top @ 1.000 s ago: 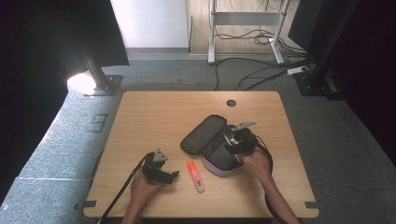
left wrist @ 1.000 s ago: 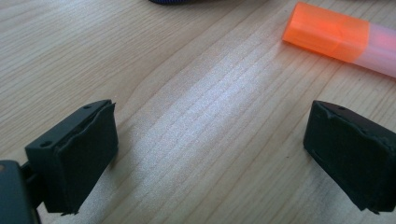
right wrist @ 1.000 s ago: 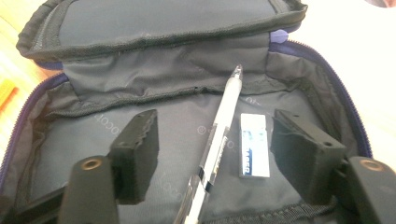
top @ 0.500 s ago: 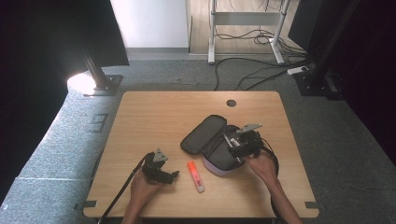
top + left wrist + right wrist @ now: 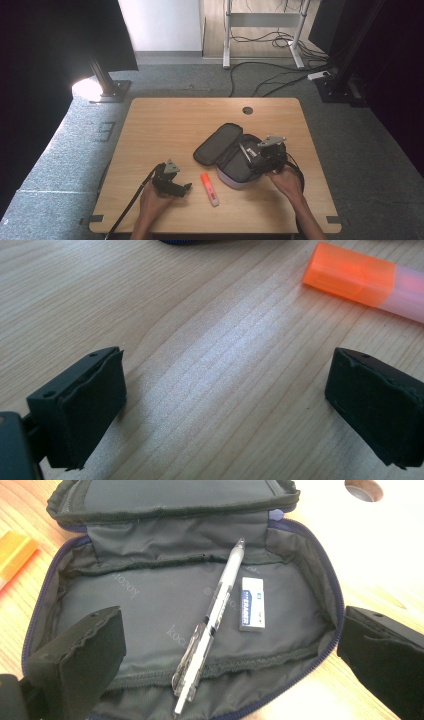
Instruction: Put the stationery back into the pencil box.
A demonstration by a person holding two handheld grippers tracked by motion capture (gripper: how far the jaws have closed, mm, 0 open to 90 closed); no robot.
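Note:
An open dark pencil case point(image 5: 231, 159) lies right of the table's middle, its lid point(image 5: 218, 144) folded back. Inside, in the right gripper view, lie a clear pen point(image 5: 210, 625) and a white eraser point(image 5: 252, 604). My right gripper point(image 5: 251, 159) point(image 5: 230, 665) hovers at the case's near right rim. Its jaws have just been opening and stand open, with the pen below them untouched. An orange highlighter point(image 5: 209, 189) point(image 5: 360, 277) lies on the wood left of the case. My left gripper point(image 5: 183, 189) point(image 5: 225, 405) rests open on the table, short of the highlighter, with nothing between its pads.
The wooden table point(image 5: 165, 125) has a round cable hole point(image 5: 247, 110) at its far side. Grey carpet, a lamp base point(image 5: 107, 90) and cables lie on the floor beyond. The highlighter's orange end point(image 5: 12, 555) lies left of the case.
My right gripper has drifted slightly right, off the case's middle, and its jaws have spread. The left gripper and the highlighter stayed where they were.

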